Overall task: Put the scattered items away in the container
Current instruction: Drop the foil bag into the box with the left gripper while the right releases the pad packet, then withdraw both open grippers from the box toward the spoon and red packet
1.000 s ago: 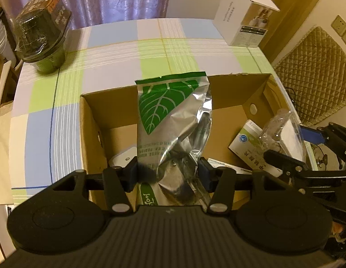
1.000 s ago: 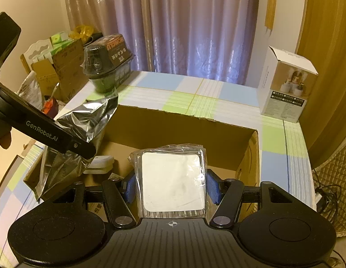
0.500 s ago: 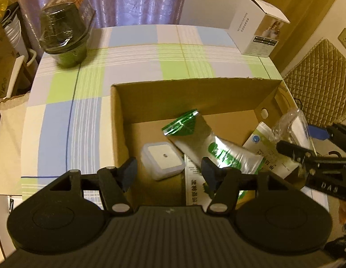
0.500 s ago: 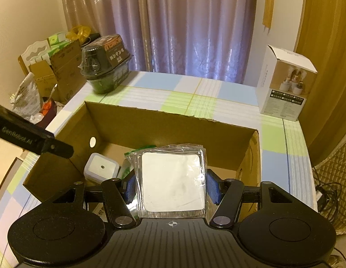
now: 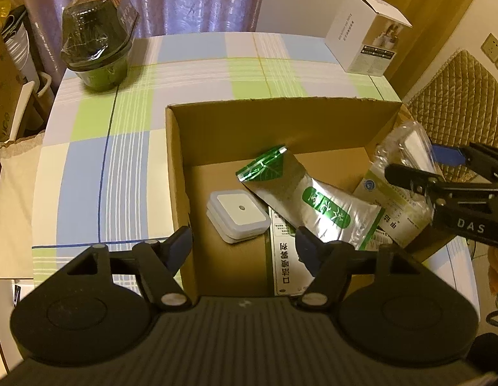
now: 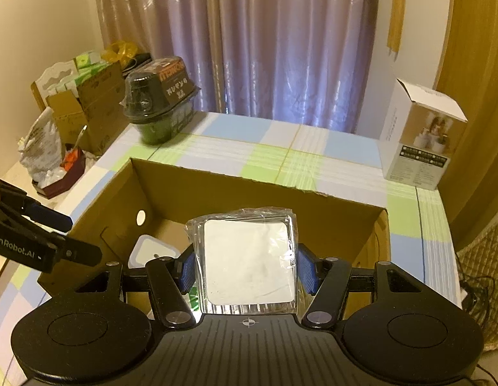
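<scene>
Cardboard box (image 5: 216,128) with foil pouch (image 5: 316,202)

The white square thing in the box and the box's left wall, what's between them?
Nothing: in the left wrist view only bare cardboard floor separates the white square case from the box's left wall.

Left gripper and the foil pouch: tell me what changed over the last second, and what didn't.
The left gripper let go of the foil pouch, which dropped into the cardboard box and now lies beside the white square case; its jaws stand open and empty. The right gripper stays clamped on the wrapped white pad above the box.
</scene>
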`<state>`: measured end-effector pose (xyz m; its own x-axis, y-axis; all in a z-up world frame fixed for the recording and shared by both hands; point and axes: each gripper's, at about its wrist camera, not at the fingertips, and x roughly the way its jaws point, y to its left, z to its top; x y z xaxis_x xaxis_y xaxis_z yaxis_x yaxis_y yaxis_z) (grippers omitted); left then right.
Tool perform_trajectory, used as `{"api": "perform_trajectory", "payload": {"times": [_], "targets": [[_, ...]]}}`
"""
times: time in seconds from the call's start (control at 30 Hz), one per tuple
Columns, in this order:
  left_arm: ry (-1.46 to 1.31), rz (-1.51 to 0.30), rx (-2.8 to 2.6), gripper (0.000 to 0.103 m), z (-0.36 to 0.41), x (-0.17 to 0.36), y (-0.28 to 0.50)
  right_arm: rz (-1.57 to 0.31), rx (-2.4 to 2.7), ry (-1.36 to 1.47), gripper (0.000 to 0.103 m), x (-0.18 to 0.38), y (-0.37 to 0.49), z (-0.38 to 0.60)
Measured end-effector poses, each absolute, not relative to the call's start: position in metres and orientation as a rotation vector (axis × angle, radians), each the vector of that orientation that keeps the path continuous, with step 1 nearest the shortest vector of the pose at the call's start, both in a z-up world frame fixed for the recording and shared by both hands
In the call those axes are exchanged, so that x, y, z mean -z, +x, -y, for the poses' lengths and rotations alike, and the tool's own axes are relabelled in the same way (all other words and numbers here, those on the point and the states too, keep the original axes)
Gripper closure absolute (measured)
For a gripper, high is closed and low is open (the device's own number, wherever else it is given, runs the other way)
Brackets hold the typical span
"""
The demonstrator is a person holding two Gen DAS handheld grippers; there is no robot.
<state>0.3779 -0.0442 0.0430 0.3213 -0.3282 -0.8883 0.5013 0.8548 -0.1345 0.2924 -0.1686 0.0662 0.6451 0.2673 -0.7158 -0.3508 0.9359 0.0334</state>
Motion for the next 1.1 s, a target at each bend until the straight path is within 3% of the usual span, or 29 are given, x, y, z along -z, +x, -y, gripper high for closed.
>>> {"api": "perform_trajectory", "payload": {"times": [0.07,0.1,0.17,0.67,1.1], "targets": [[0.184,-1.117,0.550,0.033,0.045,-0.042,0.376,-0.786,-0.358,-0.100,0.039,-0.065,0.293,0.169],[0.187,-1.118,0.552,0.031,0.045,-0.042,0.376,-0.784,-0.361,-0.089,0.024,-0.064,0.294,0.170],[0.191,-1.119,0.554,0.029,0.046,-0.042,0.375,-0.750,-0.342,-0.076,0.010,-0.066,0.291,0.173],[0.187,-1.098,0.552,0.023,0.037,-0.053,0.355,-0.754,-0.303,-0.079,0.009,-0.081,0.261,0.196],[0.182,-1.019,0.581,0.018,0.021,-0.088,0.274,-0.767,-0.236,-0.025,0.009,-0.098,0.171,0.234]]}}
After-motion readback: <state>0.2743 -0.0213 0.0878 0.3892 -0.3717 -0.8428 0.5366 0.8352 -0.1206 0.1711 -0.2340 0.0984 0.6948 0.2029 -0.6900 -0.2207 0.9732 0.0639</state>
